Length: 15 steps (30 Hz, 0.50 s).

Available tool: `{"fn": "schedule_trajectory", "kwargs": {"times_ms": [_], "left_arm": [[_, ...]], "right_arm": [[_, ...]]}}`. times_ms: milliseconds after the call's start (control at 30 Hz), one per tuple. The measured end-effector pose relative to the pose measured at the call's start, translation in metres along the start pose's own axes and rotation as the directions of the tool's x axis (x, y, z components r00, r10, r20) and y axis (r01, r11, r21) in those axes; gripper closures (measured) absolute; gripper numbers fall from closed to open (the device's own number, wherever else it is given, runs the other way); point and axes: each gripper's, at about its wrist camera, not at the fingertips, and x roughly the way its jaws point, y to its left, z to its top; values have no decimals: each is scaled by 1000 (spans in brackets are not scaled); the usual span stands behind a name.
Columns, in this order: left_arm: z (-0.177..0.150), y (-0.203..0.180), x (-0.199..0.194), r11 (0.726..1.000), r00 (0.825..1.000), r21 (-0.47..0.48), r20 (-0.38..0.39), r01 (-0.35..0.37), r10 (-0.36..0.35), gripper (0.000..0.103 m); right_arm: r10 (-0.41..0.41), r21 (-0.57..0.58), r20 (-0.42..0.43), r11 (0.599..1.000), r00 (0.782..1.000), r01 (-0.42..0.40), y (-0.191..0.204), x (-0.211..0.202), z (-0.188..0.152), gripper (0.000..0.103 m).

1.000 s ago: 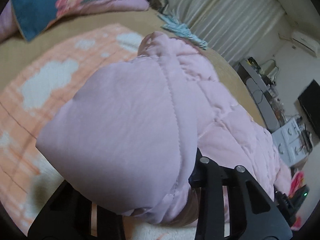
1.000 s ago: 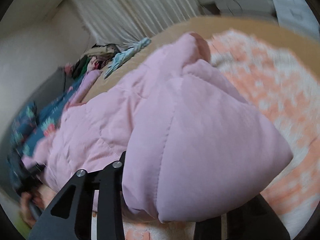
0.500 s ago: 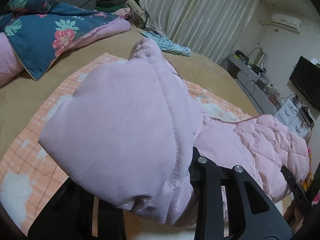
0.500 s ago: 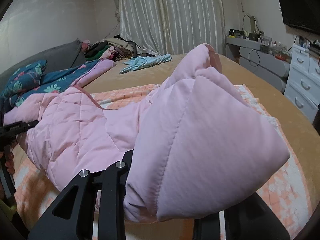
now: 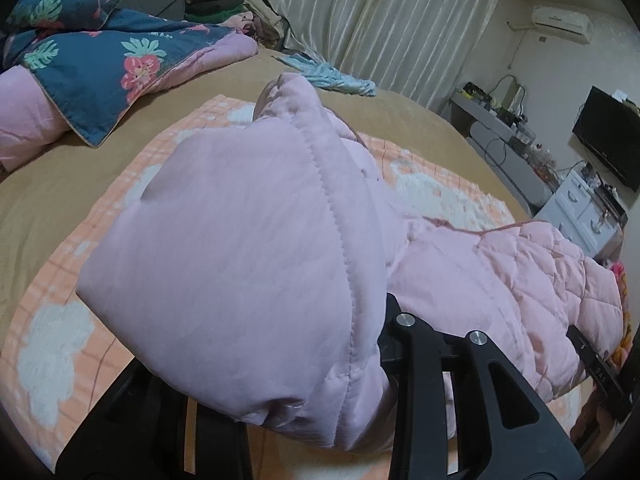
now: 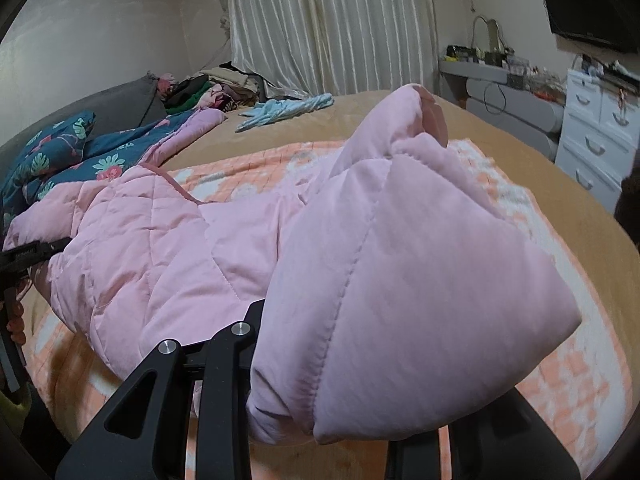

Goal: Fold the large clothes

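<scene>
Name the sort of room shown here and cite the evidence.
Most likely a bedroom: a wide bed with a flowered quilt, closed curtains, and a white chest of drawers beneath a wall television.

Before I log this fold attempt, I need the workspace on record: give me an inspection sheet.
Surface: tan bed with an orange-and-white blanket spread on it.
Job's things: pink quilted jacket held up over the blanket, one padded end bulging toward each camera.
Clutter: floral quilt and a light blue garment on the bed; clothes pile by the curtain.
Grippers: left gripper and right gripper each shut on the jacket; fingertips hidden by fabric.
Cables: wires hang at the grey desk.
Surroundings: curtain, white drawers, TV, air conditioner.
</scene>
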Motion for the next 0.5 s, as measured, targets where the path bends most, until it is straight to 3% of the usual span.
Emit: {"fn": "schedule_trajectory", "kwargs": {"times_ms": [300,500], "left_arm": [[-42,12,-5,999,999,33,-31,-34,35,72],[-55,24,-3,999,997,8,-61,-43,44,57]], "right_arm": [[11,123,-74,992,997,-2,-21,2,-33,70],[45,280,-129,960,991,-7,-42,8,-54,45]]}}
